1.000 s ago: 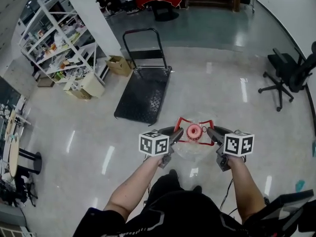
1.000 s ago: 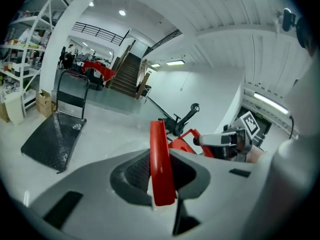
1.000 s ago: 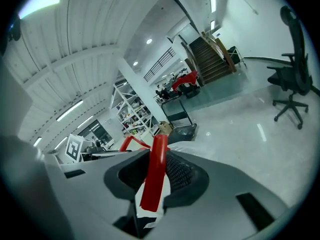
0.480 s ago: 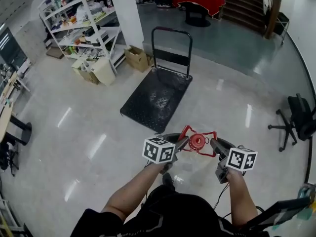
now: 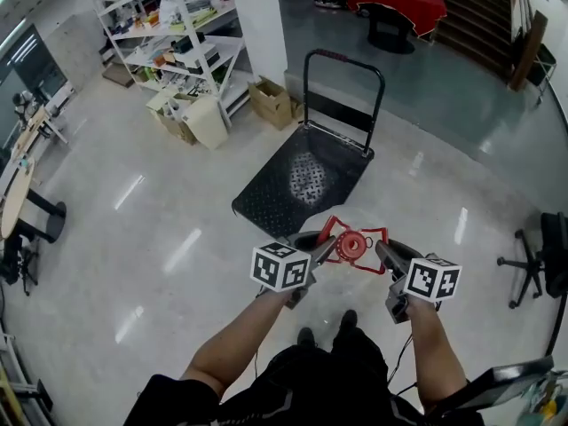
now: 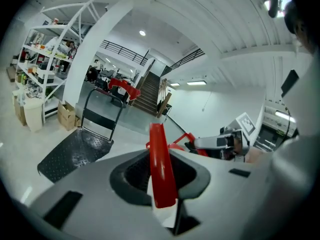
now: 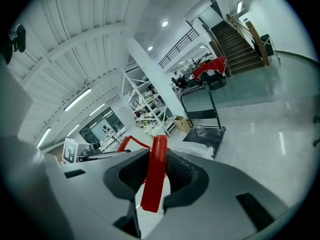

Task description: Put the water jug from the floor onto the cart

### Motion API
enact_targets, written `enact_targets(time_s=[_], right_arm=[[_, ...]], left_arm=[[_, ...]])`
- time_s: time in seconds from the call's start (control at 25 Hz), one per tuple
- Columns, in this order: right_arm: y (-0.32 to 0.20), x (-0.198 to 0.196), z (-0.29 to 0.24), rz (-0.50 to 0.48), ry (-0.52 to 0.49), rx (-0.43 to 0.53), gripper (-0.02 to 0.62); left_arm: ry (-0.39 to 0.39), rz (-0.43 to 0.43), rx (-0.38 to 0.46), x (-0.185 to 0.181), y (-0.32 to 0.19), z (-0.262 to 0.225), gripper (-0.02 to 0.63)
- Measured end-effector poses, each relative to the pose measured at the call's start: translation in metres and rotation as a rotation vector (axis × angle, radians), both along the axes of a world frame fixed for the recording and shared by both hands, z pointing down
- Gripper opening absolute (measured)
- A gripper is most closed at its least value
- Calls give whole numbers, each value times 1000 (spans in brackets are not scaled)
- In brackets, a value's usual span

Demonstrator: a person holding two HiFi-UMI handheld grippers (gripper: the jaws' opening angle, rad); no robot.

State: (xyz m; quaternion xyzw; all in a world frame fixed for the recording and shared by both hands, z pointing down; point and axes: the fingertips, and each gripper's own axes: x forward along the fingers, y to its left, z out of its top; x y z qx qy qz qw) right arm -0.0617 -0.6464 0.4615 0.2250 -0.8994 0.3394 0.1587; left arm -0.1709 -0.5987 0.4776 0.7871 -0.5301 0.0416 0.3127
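Jaws of the left gripper (image 6: 161, 186) clamp a strip of the red handle (image 6: 160, 159), which stands upright between the pads. The right gripper (image 7: 151, 186) is closed the same way on the handle's opposite side. In the head view, the left gripper (image 5: 325, 248) and right gripper (image 5: 382, 249) face each other, each with its marker cube towards the person's forearms. The water jug (image 5: 353, 245) hangs between them by that handle, clear of the floor (image 5: 160, 238); its red cap faces up, and its clear body is hard to make out. The near edge of the cart (image 5: 302, 180) lies just beyond the jug, with a dark, bare deck and an upright push bar at the far end. Farther off, to the left, are a white pillar (image 5: 257, 16), a cardboard box (image 5: 273, 102) at its foot, and a loaded shelving rack (image 5: 169, 25). An office chair (image 5: 546, 264) stands at the right edge.
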Motion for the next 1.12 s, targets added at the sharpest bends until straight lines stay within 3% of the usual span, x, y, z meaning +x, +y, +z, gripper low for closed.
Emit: enact_targets(time_s=[0.64,0.92,1.12], right_arm=[[-191,-190,-2,-353,-58,9,97],[-239,-265,6,-381,-49,3,97],[-268,-320,25,-320,-37,-57,97]], left_arm=[[-22,-336,-30,-172,-162,0,64],[-33,-373,-31,-243,-207,3,64],[-22,-318,-34,-296,-233,24,64]])
